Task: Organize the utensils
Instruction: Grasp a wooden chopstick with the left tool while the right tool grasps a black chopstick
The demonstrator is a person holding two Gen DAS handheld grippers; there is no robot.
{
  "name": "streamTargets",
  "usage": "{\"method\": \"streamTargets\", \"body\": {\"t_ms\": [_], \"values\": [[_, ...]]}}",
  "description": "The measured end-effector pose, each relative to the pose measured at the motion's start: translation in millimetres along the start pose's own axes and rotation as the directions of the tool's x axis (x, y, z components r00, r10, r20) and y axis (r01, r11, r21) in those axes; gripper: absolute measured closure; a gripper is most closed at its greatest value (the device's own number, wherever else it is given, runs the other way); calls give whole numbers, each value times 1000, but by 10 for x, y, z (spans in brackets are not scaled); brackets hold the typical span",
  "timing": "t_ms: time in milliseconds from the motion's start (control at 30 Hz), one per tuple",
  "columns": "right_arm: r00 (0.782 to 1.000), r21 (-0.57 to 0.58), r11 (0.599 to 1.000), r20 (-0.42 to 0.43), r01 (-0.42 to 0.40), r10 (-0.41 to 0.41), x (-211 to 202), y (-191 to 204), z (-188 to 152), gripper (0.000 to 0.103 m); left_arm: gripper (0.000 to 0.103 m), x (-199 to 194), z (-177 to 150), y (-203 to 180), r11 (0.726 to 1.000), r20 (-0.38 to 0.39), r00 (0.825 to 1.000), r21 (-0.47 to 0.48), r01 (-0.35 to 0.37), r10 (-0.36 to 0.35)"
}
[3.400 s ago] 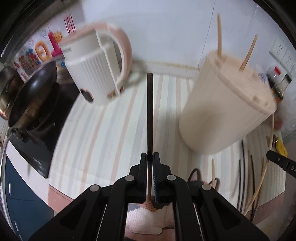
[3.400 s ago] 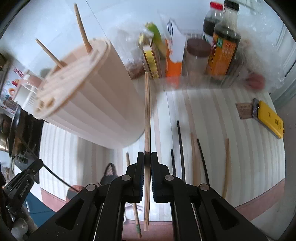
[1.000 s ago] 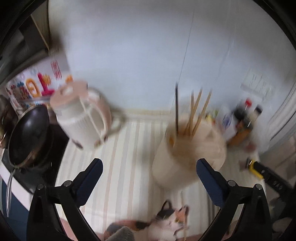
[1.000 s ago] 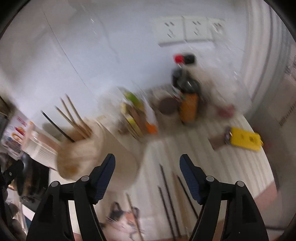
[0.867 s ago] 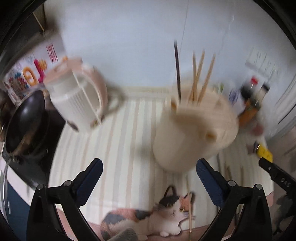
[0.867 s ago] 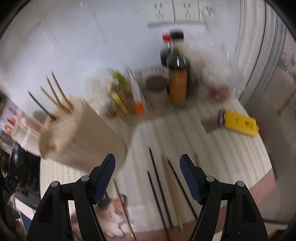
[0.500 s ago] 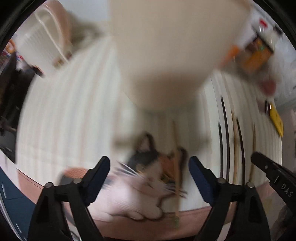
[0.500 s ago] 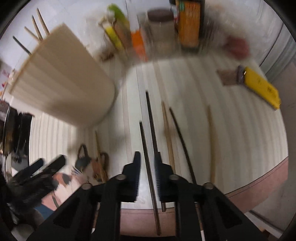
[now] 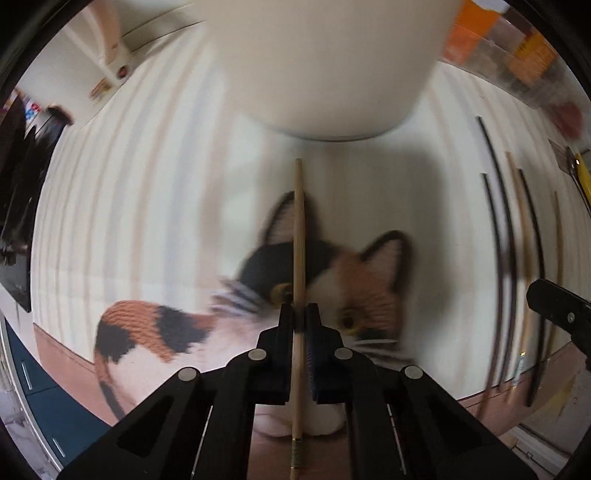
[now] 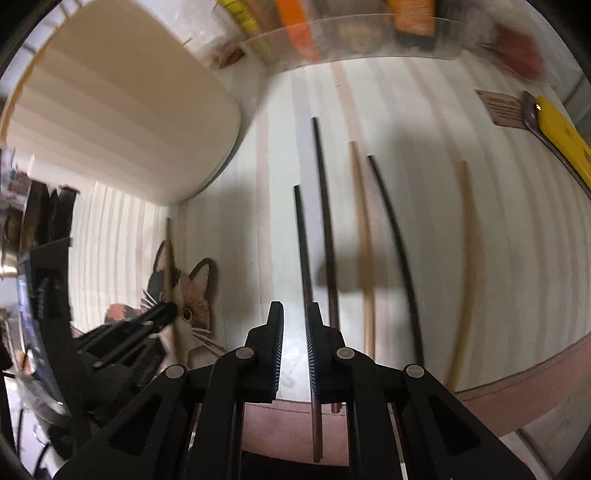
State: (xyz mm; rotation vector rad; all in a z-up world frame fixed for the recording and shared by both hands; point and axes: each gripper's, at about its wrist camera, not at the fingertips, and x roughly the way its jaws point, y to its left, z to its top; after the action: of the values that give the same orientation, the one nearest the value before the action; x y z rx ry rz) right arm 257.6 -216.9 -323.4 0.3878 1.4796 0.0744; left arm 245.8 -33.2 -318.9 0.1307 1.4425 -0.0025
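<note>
My left gripper (image 9: 300, 314) is shut on a light wooden chopstick (image 9: 298, 236) that lies over the cat picture on the striped table, its far tip near the foot of the cream utensil holder (image 9: 325, 55). My right gripper (image 10: 294, 317) is open by a narrow gap, low over the table; a dark chopstick (image 10: 303, 251) runs just under its right finger, not gripped. Several dark and wooden chopsticks (image 10: 364, 240) lie side by side to the right. The holder (image 10: 110, 110) stands at the upper left in the right wrist view.
A cat picture (image 9: 332, 280) is printed on the table mat. Bottles and packets (image 10: 295, 33) stand at the back. A yellow box (image 10: 561, 136) lies far right. The table's front edge (image 10: 517, 384) is close. A kettle base (image 9: 114, 62) stands far left.
Both grippers dropped from high above the holder down to the table. The left one shut on the wooden chopstick over the cat picture. The right one narrowed its jaws over the row of chopsticks.
</note>
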Motion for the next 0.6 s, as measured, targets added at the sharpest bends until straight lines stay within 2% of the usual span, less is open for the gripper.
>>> {"method": "streamTargets", "body": {"t_ms": [67, 233, 267, 433, 567, 600], "values": [[1000, -18, 1000, -15, 20, -20, 95, 73, 5, 90, 99, -16, -24, 121, 1000, -1, 1000, -5, -5, 5], [986, -48, 988, -71, 150, -153, 352, 158, -30, 90, 99, -51, -65, 281, 1000, 5, 1000, -13, 10, -10], [979, -55, 981, -72, 186, -190, 385, 168, -47, 93, 99, -61, -72, 293, 1000, 9, 1000, -14, 13, -13], [964, -42, 964, -44, 261, -263, 375, 255, -90, 97, 99, -87, -64, 378, 1000, 12, 1000, -8, 24, -24], [974, -39, 976, -68, 215, -217, 379, 400, -203, 97, 99, -36, -119, 406, 1000, 14, 1000, 7, 24, -24], [976, -37, 978, -76, 204, -206, 380, 428, -232, 97, 99, -9, -9, 372, 1000, 13, 1000, 10, 23, -23]]}}
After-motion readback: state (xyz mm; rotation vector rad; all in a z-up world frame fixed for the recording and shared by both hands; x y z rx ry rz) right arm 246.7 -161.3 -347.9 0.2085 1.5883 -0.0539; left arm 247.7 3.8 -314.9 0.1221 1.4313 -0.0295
